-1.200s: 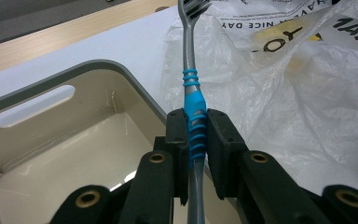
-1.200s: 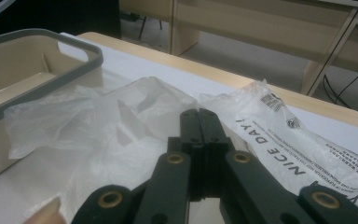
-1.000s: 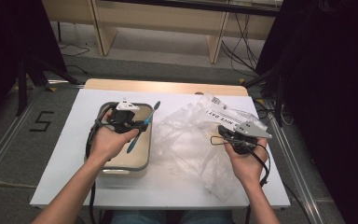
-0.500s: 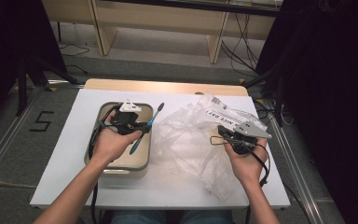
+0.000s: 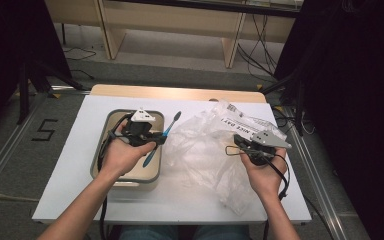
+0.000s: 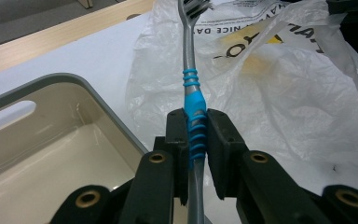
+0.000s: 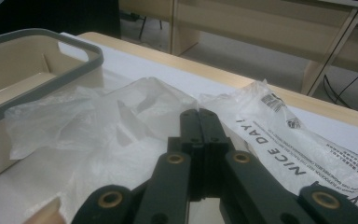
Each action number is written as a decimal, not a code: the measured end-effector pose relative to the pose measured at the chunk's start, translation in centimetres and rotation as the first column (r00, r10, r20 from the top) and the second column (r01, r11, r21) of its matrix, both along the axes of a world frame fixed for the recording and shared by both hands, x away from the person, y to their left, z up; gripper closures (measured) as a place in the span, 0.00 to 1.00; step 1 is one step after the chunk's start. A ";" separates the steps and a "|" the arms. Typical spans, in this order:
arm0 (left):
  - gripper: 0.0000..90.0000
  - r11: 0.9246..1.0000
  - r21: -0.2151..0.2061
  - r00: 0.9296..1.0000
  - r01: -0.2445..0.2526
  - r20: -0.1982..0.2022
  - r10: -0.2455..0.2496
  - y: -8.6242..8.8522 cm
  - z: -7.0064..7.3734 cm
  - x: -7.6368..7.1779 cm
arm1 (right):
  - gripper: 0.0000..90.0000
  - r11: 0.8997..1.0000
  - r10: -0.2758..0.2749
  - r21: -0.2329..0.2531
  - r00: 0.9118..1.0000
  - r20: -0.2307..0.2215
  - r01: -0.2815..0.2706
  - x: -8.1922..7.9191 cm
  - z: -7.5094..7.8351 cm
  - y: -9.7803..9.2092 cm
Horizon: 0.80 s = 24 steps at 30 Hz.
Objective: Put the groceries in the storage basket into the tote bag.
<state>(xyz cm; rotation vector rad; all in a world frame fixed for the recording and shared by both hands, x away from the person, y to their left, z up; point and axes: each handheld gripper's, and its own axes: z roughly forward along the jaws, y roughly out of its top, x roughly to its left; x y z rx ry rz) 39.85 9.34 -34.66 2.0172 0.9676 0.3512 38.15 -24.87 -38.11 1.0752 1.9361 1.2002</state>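
Gripping the toothbrush [image 6: 193, 107] by the blue ribbed part of its handle, the left gripper [image 6: 196, 128] has its jaws closed tight on it. In the high view this gripper [image 5: 152, 141] is over the right edge of the beige bin [image 5: 109, 122], and the toothbrush [image 5: 162, 136] slants up with its bristle head toward the far side, over the table [image 5: 80, 145]. The right gripper [image 7: 199, 122] has both jaws pressed together; I cannot tell if a fold of film is between them. It rests at the clear plastic bag [image 7: 121, 126], which lies crumpled to the right of the bin [image 7: 37, 60], and printed letters are on its far part.
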 end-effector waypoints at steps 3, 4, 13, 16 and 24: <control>0.88 1.000 -0.008 1.000 0.004 0.002 -0.004 -0.2 0.1 -0.2 | 1.00 1.000 -0.001 0.000 1.000 0.001 0.001 0.0 0.0 0.0; 0.88 1.000 -0.008 1.000 0.004 0.002 -0.004 -0.2 0.1 -0.2 | 1.00 1.000 -0.001 0.000 1.000 0.001 0.001 0.0 0.0 0.0; 0.88 1.000 -0.011 1.000 0.024 0.007 -0.024 -0.8 0.3 -0.6 | 1.00 1.000 0.002 -0.001 1.000 -0.001 -0.002 0.0 0.0 0.0; 0.88 0.999 -0.013 1.000 0.029 0.005 -0.029 -1.0 0.3 -0.7 | 1.00 1.000 0.002 -0.001 1.000 -0.001 -0.002 0.0 0.0 0.0; 0.88 0.999 -0.009 0.999 0.042 0.009 -0.042 -1.5 0.2 -0.9 | 1.00 1.000 0.002 -0.001 1.000 -0.002 -0.002 0.0 0.0 0.1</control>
